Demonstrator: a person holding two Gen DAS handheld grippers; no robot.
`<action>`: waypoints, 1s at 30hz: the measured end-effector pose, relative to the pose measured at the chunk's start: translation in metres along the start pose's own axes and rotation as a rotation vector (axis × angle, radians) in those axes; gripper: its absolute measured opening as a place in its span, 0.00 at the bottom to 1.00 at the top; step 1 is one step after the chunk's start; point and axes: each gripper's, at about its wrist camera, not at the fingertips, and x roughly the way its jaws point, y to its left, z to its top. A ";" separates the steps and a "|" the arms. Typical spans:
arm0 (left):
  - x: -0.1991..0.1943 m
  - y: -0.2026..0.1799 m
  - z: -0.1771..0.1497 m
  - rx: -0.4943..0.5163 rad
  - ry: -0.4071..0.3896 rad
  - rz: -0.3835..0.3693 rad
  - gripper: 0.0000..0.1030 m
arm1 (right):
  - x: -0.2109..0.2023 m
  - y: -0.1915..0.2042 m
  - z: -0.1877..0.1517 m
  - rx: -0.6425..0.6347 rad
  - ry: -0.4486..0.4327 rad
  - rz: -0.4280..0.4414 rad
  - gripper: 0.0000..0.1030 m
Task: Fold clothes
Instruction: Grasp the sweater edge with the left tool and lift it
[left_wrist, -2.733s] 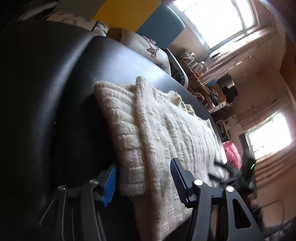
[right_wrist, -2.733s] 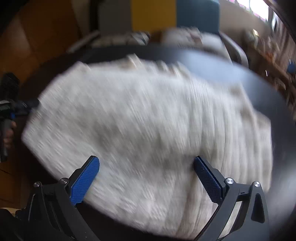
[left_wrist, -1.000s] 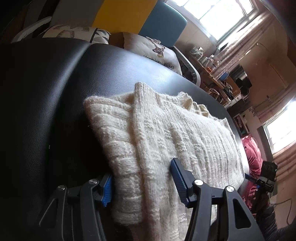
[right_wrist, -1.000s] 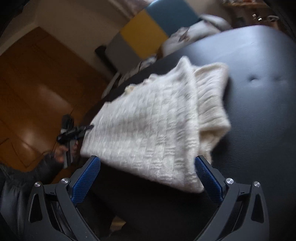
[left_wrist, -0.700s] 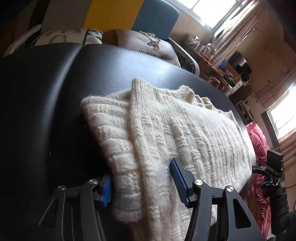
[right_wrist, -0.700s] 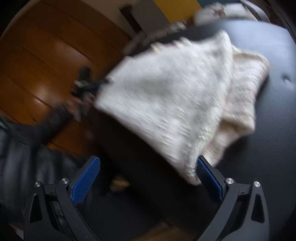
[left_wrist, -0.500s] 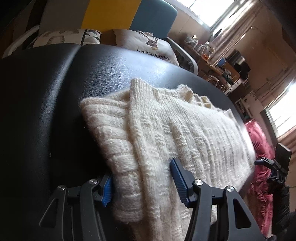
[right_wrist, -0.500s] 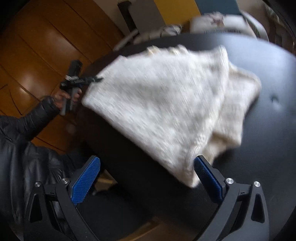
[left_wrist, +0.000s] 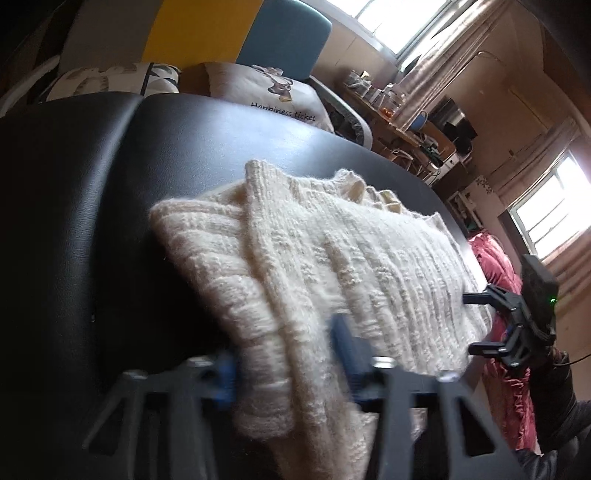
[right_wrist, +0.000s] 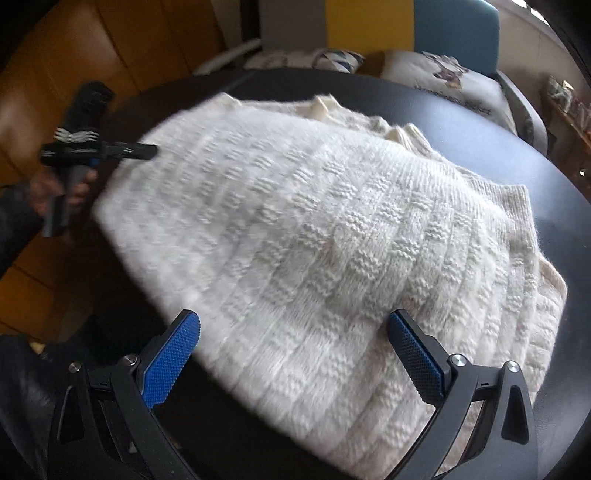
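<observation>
The left gripper (left_wrist: 288, 363) is being closed on the sweater (right_wrist: 314, 236) edge between its jaws, for folding; the right gripper (right_wrist: 293, 350) is being held open just above it.

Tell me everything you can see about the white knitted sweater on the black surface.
The sweater is cream, thick knit with ribs and small raised blocks, and looks soft and woolly. It lies folded in layers on the black leather-like surface, its ribbed end near the left hand-held gripper, whose jaws have just been closing with that end between them. The right hand-held gripper hovers open above it.
</observation>
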 end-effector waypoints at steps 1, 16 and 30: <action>0.000 0.000 0.000 -0.016 -0.008 -0.002 0.23 | 0.002 0.001 0.000 -0.005 0.003 -0.017 1.00; -0.036 -0.047 -0.005 -0.124 -0.193 -0.124 0.16 | -0.009 -0.049 -0.013 0.204 -0.078 -0.278 1.00; -0.039 -0.103 0.021 -0.124 -0.216 -0.254 0.16 | -0.004 -0.037 -0.003 0.172 -0.179 -0.291 1.00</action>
